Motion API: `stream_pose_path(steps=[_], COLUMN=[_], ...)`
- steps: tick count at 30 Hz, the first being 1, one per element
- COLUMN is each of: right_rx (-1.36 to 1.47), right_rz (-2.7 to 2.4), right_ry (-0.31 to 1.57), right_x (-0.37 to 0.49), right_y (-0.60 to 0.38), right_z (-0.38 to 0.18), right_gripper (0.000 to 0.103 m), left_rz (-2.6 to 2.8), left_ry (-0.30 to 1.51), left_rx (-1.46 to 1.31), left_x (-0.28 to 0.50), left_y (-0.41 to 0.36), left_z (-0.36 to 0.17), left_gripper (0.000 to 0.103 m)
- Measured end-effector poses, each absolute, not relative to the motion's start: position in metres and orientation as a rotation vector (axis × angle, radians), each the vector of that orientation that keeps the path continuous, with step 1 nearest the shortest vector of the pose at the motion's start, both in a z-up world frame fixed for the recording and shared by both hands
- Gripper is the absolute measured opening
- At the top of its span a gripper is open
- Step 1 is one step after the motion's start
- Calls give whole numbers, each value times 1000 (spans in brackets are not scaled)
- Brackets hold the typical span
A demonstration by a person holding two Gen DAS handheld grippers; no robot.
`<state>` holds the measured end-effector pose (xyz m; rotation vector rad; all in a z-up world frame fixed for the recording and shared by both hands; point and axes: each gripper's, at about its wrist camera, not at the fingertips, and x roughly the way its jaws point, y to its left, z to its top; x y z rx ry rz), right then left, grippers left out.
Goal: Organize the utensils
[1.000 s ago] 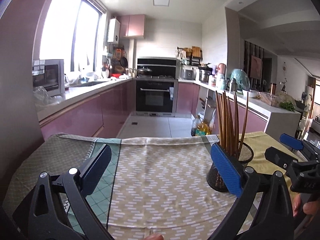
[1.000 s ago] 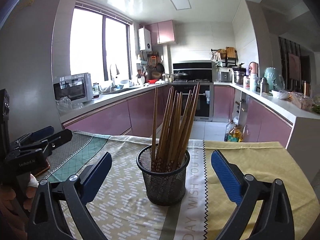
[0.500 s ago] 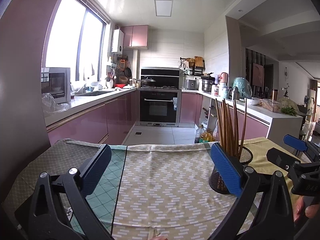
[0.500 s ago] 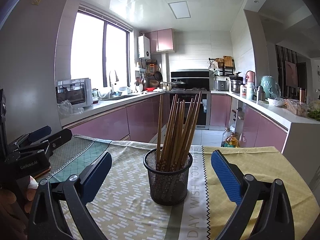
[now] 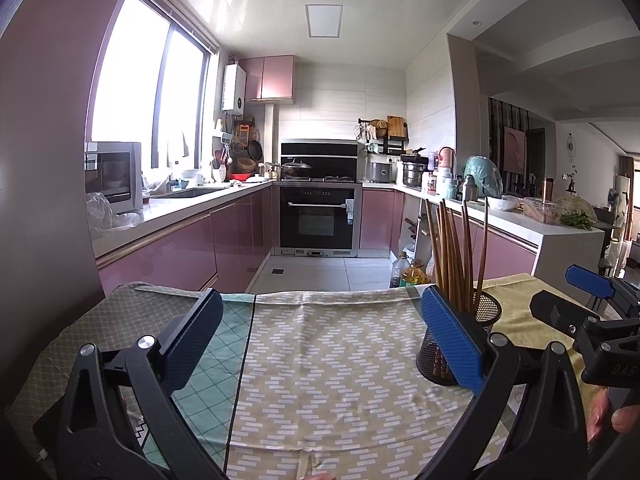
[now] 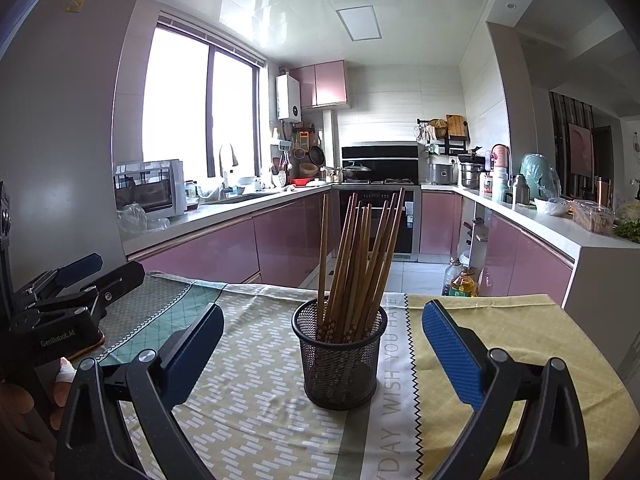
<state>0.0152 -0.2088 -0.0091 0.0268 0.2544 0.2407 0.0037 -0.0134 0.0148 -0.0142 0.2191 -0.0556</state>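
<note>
A black mesh cup (image 6: 339,356) stands upright on the patterned tablecloth (image 6: 256,412), holding several wooden chopsticks (image 6: 360,264). My right gripper (image 6: 320,344) is open, its blue pads on either side of the cup and a little nearer to me, touching nothing. In the left wrist view the same cup (image 5: 486,312) with its chopsticks (image 5: 454,256) sits behind the right pad. My left gripper (image 5: 320,336) is open over bare cloth and holds nothing. Each gripper shows at the edge of the other's view: the left gripper (image 6: 76,276) and the right gripper (image 5: 576,296).
The table's far edge (image 5: 320,294) drops to the kitchen floor, where oil bottles (image 6: 460,280) stand. Pink cabinets, an oven (image 5: 318,220) and crowded counters lie beyond. A person's fingers (image 5: 624,418) grip the right tool's handle.
Both cameras have tilted upward, so the table and cup sit lower in view and more ceiling shows. The cup, chopsticks and jaw openings are unchanged.
</note>
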Motion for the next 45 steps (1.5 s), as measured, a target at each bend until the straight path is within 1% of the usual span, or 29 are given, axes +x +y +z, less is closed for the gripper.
stream_pose_path(steps=[45], right_rx=[36], right_rz=[237], right_ry=[259], right_x=[14], right_y=[-203], right_z=[-10], right_gripper=[96], left_rz=[-65], left_ry=[229], left_rx=[-14], left_x=[1], left_y=[-10], left_z=[11], left_gripper=[98])
